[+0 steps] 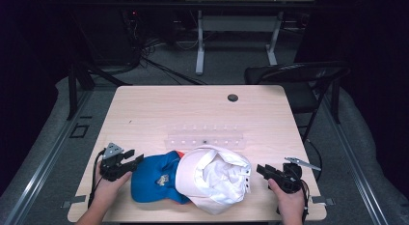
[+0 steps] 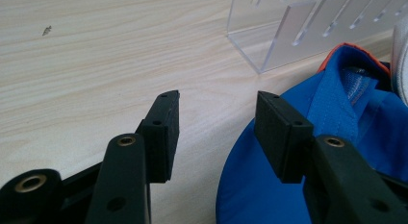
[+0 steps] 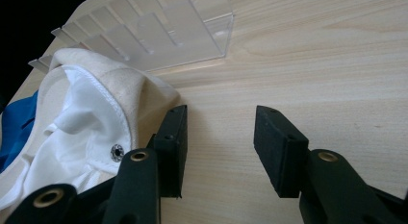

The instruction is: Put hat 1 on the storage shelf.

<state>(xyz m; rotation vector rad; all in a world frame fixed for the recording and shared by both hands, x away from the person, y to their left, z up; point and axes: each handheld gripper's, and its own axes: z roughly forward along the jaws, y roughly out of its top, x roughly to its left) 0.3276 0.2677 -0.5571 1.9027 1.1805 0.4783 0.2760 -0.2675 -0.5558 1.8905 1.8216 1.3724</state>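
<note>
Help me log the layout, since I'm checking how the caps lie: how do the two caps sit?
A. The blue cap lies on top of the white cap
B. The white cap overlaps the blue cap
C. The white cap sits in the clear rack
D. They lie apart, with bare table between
B: in the high view the white cap covers the blue cap's right side, in front of the rack.

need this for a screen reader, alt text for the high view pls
A blue cap and a white cap lie overlapping at the near edge of a wooden table, with open left tongs and right tongs beside them and a clear rack behind.
</note>
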